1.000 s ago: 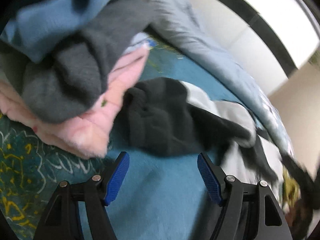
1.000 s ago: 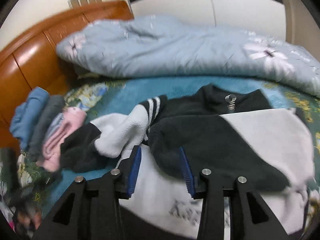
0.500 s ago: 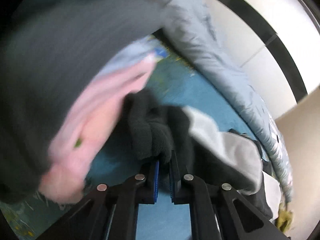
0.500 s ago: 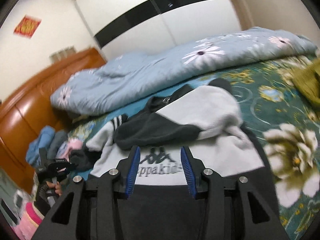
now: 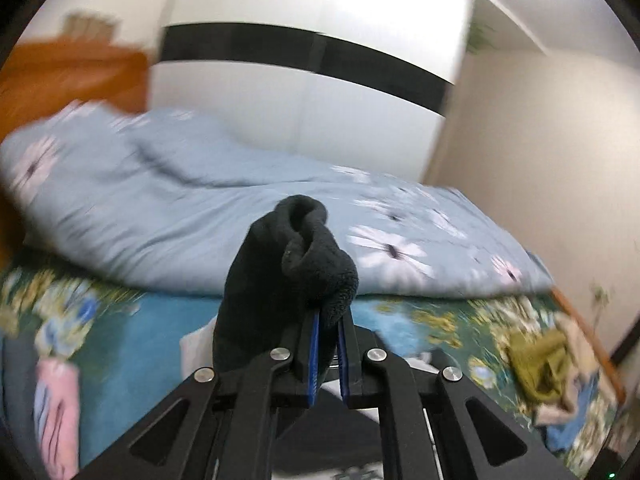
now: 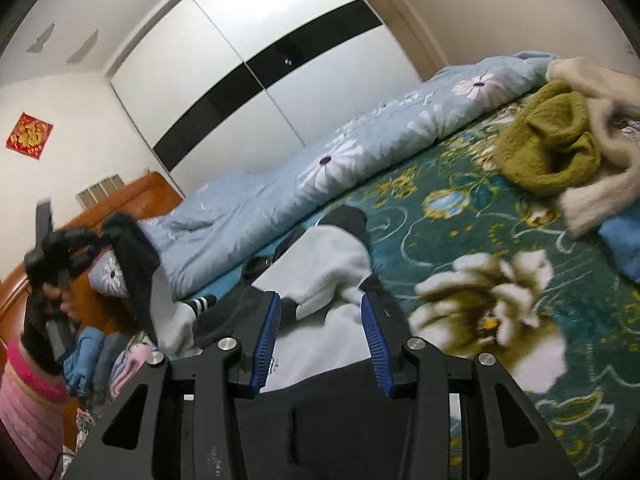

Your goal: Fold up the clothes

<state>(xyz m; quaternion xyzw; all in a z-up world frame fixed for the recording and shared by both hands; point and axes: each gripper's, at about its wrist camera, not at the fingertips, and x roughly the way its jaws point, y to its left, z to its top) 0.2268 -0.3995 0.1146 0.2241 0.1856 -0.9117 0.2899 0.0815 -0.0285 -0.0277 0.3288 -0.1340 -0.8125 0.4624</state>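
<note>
A black and white fleece sweatshirt [image 6: 336, 256] lies spread on the bed. My left gripper [image 5: 326, 328] is shut on its black sleeve cuff [image 5: 292, 264] and holds it raised above the bed. In the right wrist view the left gripper [image 6: 86, 246] shows at the far left with the black sleeve [image 6: 134, 264] hanging from it. My right gripper [image 6: 320, 320] is open over the sweatshirt's white body, with no cloth between its blue pads.
A light blue flowered quilt [image 6: 312, 184] runs along the far side of the bed. A stack of folded blue, grey and pink clothes [image 6: 100, 360] sits by the wooden headboard [image 6: 132, 196]. An olive sweater [image 6: 548, 152] and cream garment [image 6: 600, 184] lie at right on the green flowered bedspread [image 6: 480, 264].
My left gripper shut on the black sleeve cuff beside the folded stack and lifted it high. My right gripper stayed open and swung up and to the right over the sweatshirt.
</note>
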